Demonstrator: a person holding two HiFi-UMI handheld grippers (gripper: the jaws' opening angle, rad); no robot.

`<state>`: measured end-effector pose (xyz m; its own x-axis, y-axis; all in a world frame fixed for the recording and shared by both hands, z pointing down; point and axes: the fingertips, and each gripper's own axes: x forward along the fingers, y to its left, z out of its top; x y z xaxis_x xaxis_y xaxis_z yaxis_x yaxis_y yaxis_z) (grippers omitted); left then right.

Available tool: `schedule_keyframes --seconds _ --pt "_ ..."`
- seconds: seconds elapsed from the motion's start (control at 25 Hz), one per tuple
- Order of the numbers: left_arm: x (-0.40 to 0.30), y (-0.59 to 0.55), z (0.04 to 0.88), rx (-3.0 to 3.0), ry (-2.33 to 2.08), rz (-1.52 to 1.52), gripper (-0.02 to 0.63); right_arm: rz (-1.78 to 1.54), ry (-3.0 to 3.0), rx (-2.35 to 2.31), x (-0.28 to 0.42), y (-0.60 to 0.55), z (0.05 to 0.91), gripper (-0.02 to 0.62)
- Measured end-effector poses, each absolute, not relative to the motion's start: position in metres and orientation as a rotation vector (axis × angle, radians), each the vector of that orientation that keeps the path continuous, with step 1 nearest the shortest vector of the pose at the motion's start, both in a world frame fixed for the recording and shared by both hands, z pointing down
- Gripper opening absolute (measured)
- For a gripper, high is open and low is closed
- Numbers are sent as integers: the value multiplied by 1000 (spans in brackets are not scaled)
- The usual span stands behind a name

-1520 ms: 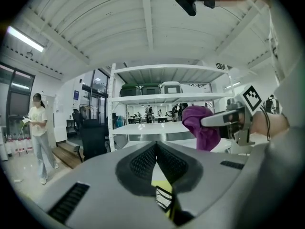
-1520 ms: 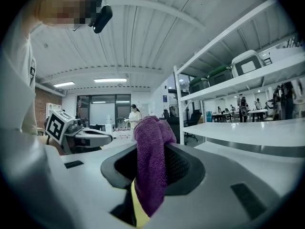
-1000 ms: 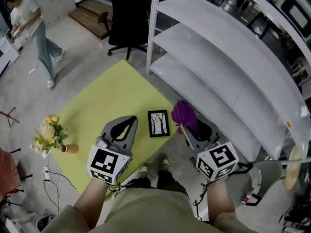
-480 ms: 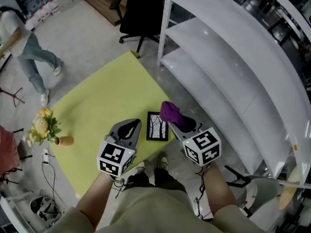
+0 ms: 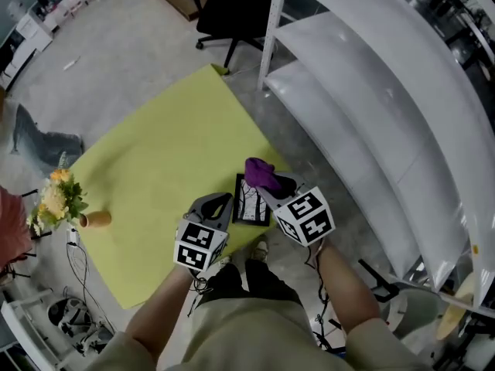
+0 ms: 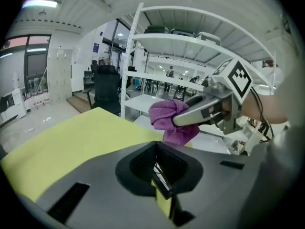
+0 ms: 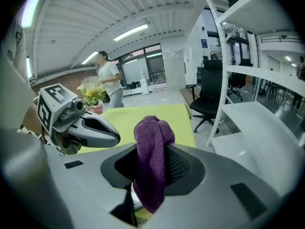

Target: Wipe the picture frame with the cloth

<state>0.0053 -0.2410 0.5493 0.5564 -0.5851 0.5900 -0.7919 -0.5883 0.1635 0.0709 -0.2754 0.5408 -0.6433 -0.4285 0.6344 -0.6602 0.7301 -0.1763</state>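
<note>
A small black picture frame (image 5: 247,205) with a tree drawing lies flat on the yellow mat (image 5: 162,161), near its front corner. My right gripper (image 5: 265,184) is shut on a bunched purple cloth (image 5: 260,172) that hangs over the frame's upper right part; whether it touches I cannot tell. The cloth (image 7: 151,161) droops between my right jaws, and the left gripper view shows that cloth (image 6: 170,120) too. My left gripper (image 5: 223,199) hovers just left of the frame, shut with nothing in it. Both grippers hide parts of the frame.
White shelving (image 5: 363,122) runs along the right, close to the frame. A small vase (image 5: 96,219) with flowers (image 5: 52,199) stands at the mat's left edge. A black office chair (image 5: 232,6) is beyond the mat. A person's legs (image 5: 35,141) show at far left.
Both grippers have moved forward and closed in on the frame; the cloth now hangs over it. The person on the left has walked further away.
</note>
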Motion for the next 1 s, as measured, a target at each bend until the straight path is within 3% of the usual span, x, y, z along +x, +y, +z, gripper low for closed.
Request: schedule_keyframes --seconds 0.52,1.0 --pt "12 -227 658 2221 -946 818 8 548 -2220 609 31 -273 635 124" --pt "13 -226 671 2205 -893 836 8 583 -2126 644 56 -264 665 124"
